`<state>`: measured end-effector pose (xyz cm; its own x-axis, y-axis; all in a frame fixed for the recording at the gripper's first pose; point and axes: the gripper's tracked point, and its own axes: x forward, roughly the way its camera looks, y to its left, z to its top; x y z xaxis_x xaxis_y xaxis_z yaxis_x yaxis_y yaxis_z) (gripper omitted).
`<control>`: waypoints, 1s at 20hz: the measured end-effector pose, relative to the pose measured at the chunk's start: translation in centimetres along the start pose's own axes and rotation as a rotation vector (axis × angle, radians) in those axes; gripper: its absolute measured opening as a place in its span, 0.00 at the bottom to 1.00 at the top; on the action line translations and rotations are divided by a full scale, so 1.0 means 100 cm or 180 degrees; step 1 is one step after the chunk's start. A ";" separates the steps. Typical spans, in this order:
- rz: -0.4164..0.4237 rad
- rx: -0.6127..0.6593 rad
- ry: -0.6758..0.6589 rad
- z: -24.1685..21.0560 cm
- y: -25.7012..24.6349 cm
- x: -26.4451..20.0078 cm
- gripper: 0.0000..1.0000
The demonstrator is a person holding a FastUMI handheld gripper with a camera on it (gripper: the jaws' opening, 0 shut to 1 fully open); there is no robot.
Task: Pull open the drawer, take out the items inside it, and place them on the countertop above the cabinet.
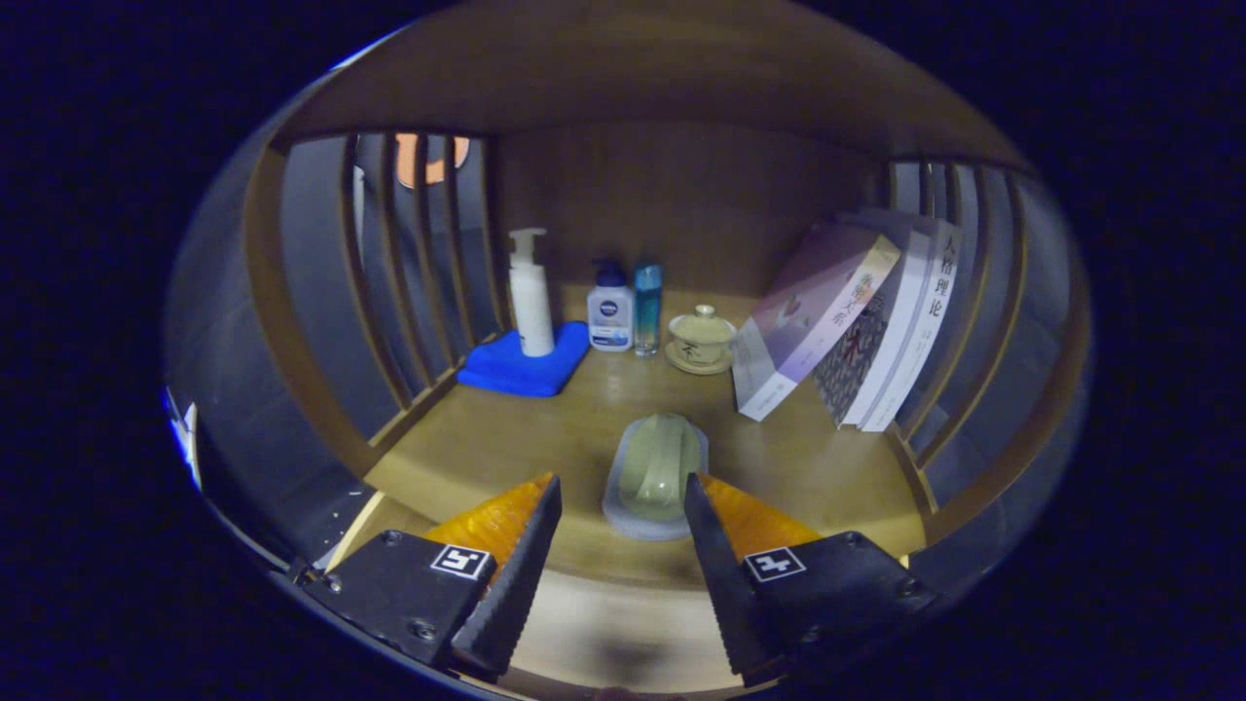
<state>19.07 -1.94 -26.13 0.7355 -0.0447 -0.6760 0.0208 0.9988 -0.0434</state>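
A pale green oblong item in a clear wrapper [658, 474] lies on the wooden countertop [487, 448], lengthwise away from me. My gripper [623, 495] stands open, its orange-and-black fingertips flanking the near end of the wrapped item without pressing on it. The left fingertip [538, 506] and right fingertip [703, 506] are well apart. The countertop sits inside a wooden shelf niche with slatted sides.
At the back stand a white pump bottle [531, 292] on a folded blue cloth [523, 365], a small white bottle [610, 313], a slim blue bottle [647, 307] and a lidded tea cup on a saucer [701, 339]. Several books [857, 326] lean against the right slats.
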 end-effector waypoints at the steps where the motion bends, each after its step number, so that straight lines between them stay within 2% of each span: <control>1: 0.0051 0.0016 -0.0038 -0.005 0.001 -0.013 0.83; 6: 0.0328 0.0032 -0.0357 -0.023 0.023 -0.071 0.90; 8: 0.0314 -0.0018 -0.0472 -0.030 0.027 -0.097 0.98; 15: 0.0216 -0.0335 -0.0810 -0.090 0.042 -0.138 0.99; 20: 0.0258 -0.0176 -0.0884 -0.136 0.053 -0.145 0.99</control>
<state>-0.69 3.79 -26.53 0.8907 0.0495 -0.4520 -0.0770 0.9961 -0.0426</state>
